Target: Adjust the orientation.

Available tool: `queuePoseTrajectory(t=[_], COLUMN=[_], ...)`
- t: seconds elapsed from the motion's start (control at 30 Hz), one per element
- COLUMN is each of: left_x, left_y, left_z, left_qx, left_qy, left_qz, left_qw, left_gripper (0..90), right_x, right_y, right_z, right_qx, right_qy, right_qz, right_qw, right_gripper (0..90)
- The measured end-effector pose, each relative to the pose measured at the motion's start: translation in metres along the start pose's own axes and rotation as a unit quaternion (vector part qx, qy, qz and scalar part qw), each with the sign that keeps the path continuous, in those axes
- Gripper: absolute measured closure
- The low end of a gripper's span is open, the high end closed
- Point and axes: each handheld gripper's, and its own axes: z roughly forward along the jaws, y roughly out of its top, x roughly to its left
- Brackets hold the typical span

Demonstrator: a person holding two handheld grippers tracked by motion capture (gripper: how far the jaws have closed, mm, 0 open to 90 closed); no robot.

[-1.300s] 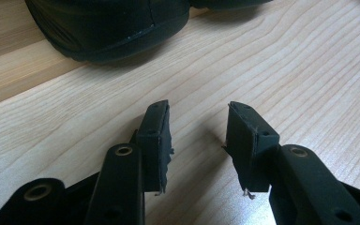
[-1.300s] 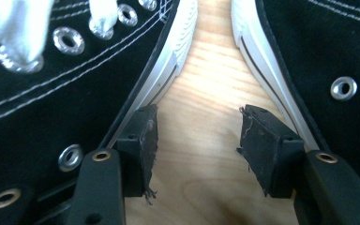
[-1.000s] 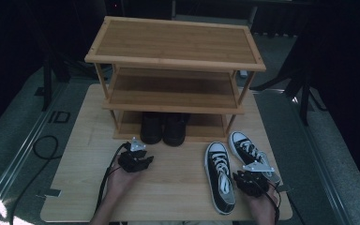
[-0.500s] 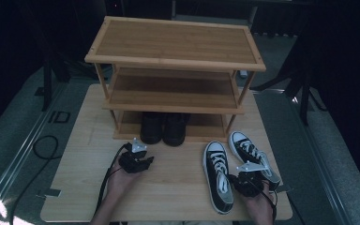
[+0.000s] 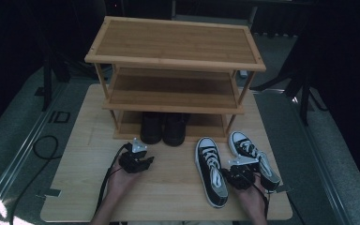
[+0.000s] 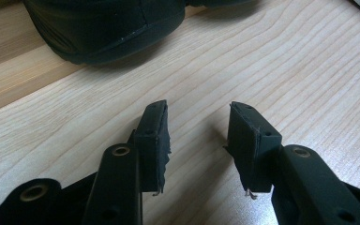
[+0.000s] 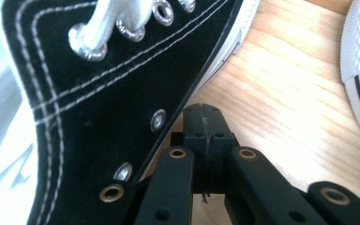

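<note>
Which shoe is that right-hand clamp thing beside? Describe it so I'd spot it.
Start at the bamboo shoe rack and come forward to the table. Right of the black boots lie two black-and-white sneakers; it's the left sneaker, toe toward the rack, nearer the boots.

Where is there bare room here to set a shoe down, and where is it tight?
Free: the rack's top shelf, its middle shelf, and the table's left side beside the left gripper. Crowded: front right, where the right gripper sits between two sneakers, and the black shoes under the rack.

White "ID" lettering on grey floor (image 5: 37, 154) left of table (image 5: 168, 187).
</note>
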Motion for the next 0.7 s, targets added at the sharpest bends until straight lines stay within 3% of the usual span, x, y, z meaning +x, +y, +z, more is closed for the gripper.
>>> queuePoseTrajectory(t=[0.2, 0.27, 0.47, 0.7], left_x=[0.000, 0.001, 0.000, 0.000], left_y=[0.000, 0.000, 0.000, 0.000], left_z=[0.000, 0.000, 0.000, 0.000], left_qx=[0.000, 0.000, 0.000, 0.000], left_qy=[-0.002, -0.002, -0.002, -0.002], left_qz=[-0.001, -0.001, 0.000, -0.001], left_qw=[1.0000, 1.0000, 1.0000, 1.0000], left_gripper=[58.8, 58.8, 58.6, 58.4], right_x=[0.000, 0.001, -0.001, 0.001], right_y=[0.008, 0.011, 0.018, 0.030], right_z=[0.000, -0.004, -0.019, -0.031], right_qx=[0.015, 0.020, 0.023, 0.032], right_qy=[-0.008, -0.020, -0.012, -0.011], right_qz=[-0.014, -0.017, 0.004, 0.008], right_qw=[0.9998, 0.9994, 0.9997, 0.9994], right_gripper=[89.4, 84.2, 74.2, 71.2])
